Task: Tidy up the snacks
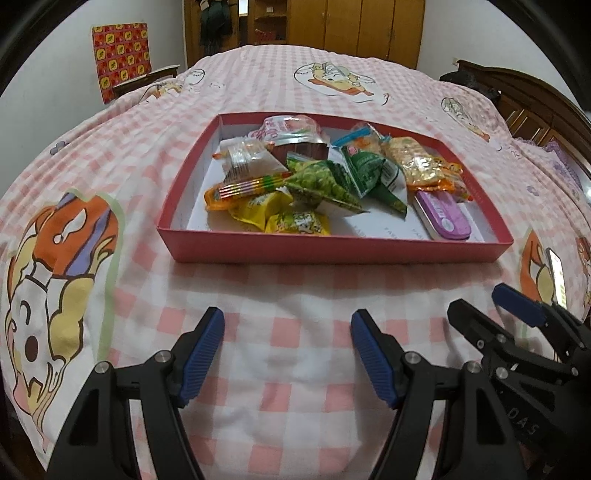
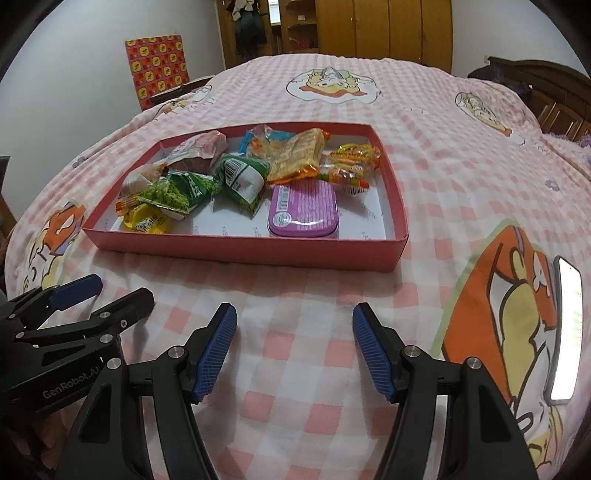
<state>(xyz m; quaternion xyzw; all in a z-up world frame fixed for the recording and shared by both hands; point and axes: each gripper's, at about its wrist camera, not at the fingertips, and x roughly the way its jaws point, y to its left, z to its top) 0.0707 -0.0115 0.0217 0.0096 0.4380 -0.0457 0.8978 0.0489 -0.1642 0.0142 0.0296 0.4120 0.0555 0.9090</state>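
Observation:
A shallow red box (image 1: 332, 249) (image 2: 236, 248) lies on the pink checked bedspread and holds several snacks. Among them are green pea packets (image 1: 321, 182) (image 2: 173, 190), yellow packets (image 1: 295, 221) (image 2: 147, 223), a purple tin (image 1: 441, 218) (image 2: 303, 210) and an orange cracker pack (image 1: 421, 166) (image 2: 295, 157). My left gripper (image 1: 288, 354) (image 2: 110, 295) hovers open over the bedspread in front of the box, with nothing between its fingers. Beside it, my right gripper (image 2: 295, 347) (image 1: 484, 314) is open and empty too.
A lit phone (image 2: 567, 332) (image 1: 557, 277) lies on the bedspread to the right of my grippers. The bed stretches far behind the box. A dark wooden headboard (image 2: 539, 85) is at the right, wooden wardrobes (image 1: 354, 26) stand at the back, and a red patterned box (image 1: 120, 55) leans against the left wall.

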